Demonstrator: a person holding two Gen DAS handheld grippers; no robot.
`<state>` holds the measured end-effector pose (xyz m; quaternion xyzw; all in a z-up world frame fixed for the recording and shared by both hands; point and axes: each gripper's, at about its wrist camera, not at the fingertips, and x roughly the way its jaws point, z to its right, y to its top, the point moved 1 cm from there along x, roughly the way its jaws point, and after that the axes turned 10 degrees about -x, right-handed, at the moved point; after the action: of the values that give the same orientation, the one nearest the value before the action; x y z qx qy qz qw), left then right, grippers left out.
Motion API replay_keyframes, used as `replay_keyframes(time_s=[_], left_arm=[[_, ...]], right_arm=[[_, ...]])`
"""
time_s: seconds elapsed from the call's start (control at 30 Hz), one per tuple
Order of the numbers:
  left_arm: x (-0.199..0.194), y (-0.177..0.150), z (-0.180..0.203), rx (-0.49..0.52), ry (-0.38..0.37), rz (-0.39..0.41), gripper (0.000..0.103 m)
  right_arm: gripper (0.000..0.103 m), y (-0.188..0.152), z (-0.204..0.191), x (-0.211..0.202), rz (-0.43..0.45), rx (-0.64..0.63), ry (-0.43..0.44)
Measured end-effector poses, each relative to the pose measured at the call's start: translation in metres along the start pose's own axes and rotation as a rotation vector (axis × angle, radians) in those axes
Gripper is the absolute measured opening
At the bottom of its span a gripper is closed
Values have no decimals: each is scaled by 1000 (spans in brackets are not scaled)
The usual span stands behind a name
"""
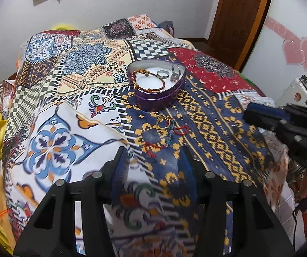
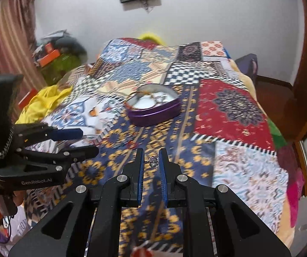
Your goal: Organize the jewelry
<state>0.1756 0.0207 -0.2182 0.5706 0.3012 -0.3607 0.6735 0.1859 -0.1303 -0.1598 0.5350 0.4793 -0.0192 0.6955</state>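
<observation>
A purple heart-shaped tin [image 1: 153, 98] stands on the patchwork bedspread and holds a gold-and-red bracelet [image 1: 149, 83] and two silver rings [image 1: 161, 73]. In front of it lie a gold ring [image 1: 164, 122], red thread bracelets [image 1: 181, 130] and a teal chain [image 1: 170, 136]. My left gripper [image 1: 153, 160] is open just short of these pieces, nothing between its fingers. My right gripper [image 2: 152, 157] is shut on a small silver jewel [image 2: 153, 161], held above the bedspread, short of the tin [image 2: 153, 113]. The left gripper [image 2: 85, 142] shows at the left of the right wrist view.
The right gripper [image 1: 250, 113] reaches in from the right edge of the left wrist view. Yellow cloth [image 2: 44, 102] lies at the bed's left edge. A wooden door [image 1: 239, 21] and a white wall stand beyond the bed. Cluttered boxes [image 2: 52, 57] sit at the far left.
</observation>
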Motion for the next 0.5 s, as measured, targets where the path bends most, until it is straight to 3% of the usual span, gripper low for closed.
replay_keyframes(time_s=[0.17, 0.33, 0.5], left_arm=[[16, 4, 0, 3, 1, -11, 39], [24, 2, -4, -19, -12, -32, 2], [13, 3, -10, -37, 17, 14, 1]], right_arm=[[12, -1, 17, 4, -1, 37, -11], [12, -2, 23, 9, -7, 47, -6], [12, -2, 23, 13, -10, 50, 9]])
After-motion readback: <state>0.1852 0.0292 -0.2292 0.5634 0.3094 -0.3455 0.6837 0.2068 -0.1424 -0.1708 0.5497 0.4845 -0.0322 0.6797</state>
